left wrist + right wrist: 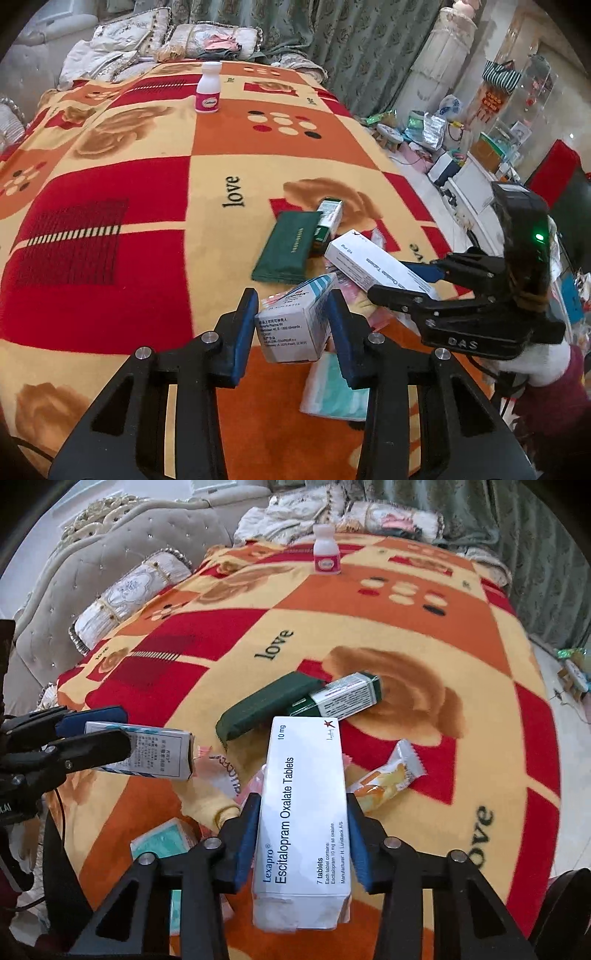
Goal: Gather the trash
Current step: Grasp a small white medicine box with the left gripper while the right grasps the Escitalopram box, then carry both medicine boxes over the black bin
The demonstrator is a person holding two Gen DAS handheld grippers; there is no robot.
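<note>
While my left gripper (291, 328) clamps a blue-striped medicine box (291, 325) above the patterned blanket (147, 206), my right gripper (301, 834) pinches the long white Lexapro box (303, 812); a green pouch (266, 709) lies beyond.

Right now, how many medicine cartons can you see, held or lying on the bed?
3. The striped carton is in the left gripper, the Lexapro carton is in the right gripper, and the green-and-white carton lies on the blanket. The litter may hide more.
</note>
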